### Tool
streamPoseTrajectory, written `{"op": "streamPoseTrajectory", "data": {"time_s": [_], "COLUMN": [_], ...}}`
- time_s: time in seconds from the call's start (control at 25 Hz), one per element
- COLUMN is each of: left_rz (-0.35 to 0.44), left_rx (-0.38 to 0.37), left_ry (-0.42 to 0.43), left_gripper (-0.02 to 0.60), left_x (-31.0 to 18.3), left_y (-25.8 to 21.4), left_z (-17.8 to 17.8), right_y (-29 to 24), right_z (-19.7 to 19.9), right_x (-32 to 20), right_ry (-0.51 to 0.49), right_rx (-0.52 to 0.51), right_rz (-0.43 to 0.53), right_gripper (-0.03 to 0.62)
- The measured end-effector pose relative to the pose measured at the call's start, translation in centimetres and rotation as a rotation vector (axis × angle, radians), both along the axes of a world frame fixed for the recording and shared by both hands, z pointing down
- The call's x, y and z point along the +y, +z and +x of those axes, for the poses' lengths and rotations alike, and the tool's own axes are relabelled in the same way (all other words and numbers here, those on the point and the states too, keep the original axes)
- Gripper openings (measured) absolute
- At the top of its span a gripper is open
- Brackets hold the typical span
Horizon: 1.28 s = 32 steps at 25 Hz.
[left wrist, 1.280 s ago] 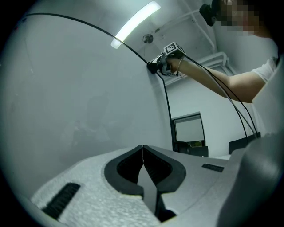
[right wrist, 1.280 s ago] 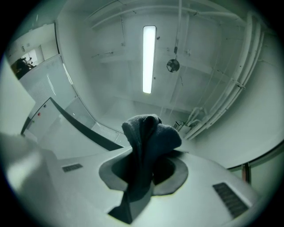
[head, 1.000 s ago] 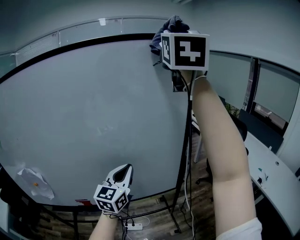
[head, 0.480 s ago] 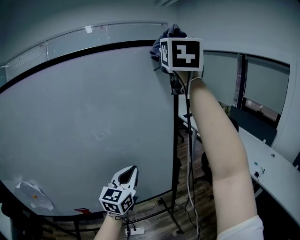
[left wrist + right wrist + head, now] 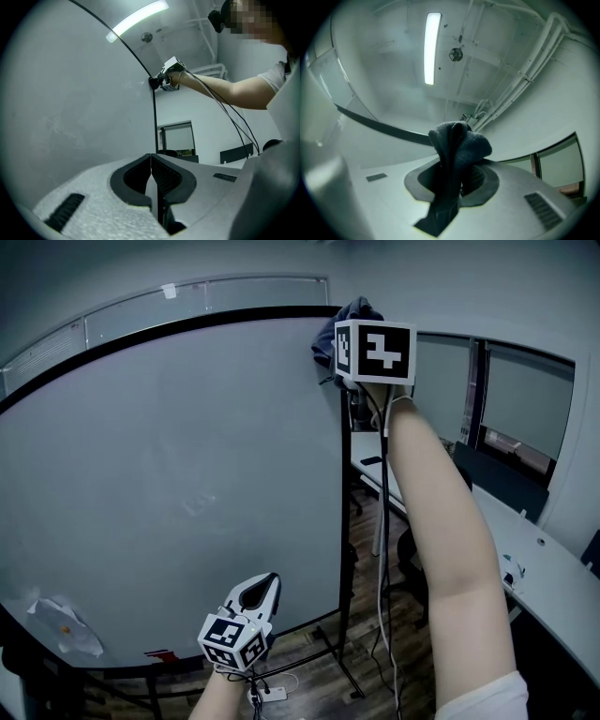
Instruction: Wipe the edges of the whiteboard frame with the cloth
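Observation:
The whiteboard (image 5: 187, 474) has a black frame (image 5: 187, 330) along its top and right side. A dark cloth (image 5: 345, 319) is pressed against the frame's top right corner, and my right gripper (image 5: 349, 345) is shut on it with the arm raised. In the right gripper view the cloth (image 5: 457, 145) bulges out of the jaws, with the frame edge (image 5: 379, 125) just beyond it. My left gripper (image 5: 264, 587) hangs low in front of the board's lower part. It is shut and holds nothing (image 5: 151, 157). The left gripper view shows the right gripper (image 5: 161, 80) up at that corner.
A crumpled pale sheet (image 5: 66, 624) sticks to the board at lower left. A cable (image 5: 382, 549) hangs from the right gripper. The stand's legs (image 5: 342, 671) and a power strip (image 5: 267, 694) are on the wooden floor. A white desk (image 5: 534, 568) runs along the right.
The right gripper and cloth stay at the board's top right corner, sitting slightly further right in the view. The head view has shifted. The left gripper has barely moved.

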<state>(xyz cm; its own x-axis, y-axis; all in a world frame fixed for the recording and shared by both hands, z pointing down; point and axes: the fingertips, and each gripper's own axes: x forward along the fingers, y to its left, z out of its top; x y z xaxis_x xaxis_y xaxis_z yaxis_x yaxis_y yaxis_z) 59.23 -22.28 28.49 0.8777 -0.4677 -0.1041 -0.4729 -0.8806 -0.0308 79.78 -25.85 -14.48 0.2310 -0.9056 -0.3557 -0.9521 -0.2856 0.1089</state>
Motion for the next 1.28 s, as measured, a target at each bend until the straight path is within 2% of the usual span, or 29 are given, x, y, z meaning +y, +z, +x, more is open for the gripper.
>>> {"op": "streamPoseTrajectory", "data": {"time_s": [0.12,0.32,0.56,0.8,1.12,1.28], "left_rz": [0.002,-0.017,-0.042,-0.081,-0.104,-0.131], "left_rx": [0.005,0.015,0.007,-0.025,-0.046,-0.051], "left_ry": [0.004,0.006,0.021,0.035,0.03,0.029], "left_gripper": [0.018,0.018,0.018,0.018,0.018,0.018], "left_x": [0.8,1.6,2.8,3.2,3.5,3.5], "left_y": [0.4,1.1,2.5,4.5,6.4,7.7], "left_z": [0.0,0.1,1.2,2.4,2.5,2.6], "right_y": [1.8,4.8,8.5,13.0,18.3,21.8], "right_z": [0.6,0.4,0.0,0.5,0.2,0.6], "right_x": [0.1,0.2,-0.1,-0.1,-0.5,-0.3], "right_ry": [0.005,0.058,0.077,0.033,0.015,0.005], "right_rx": [0.001,0.075,0.126,0.034,0.057,-0.036], "right_rz": [-0.03,-0.072,-0.118,-0.161,-0.205,-0.24], "right_gripper": [0.069,0.069,0.069,0.069,0.069,0.069]}}
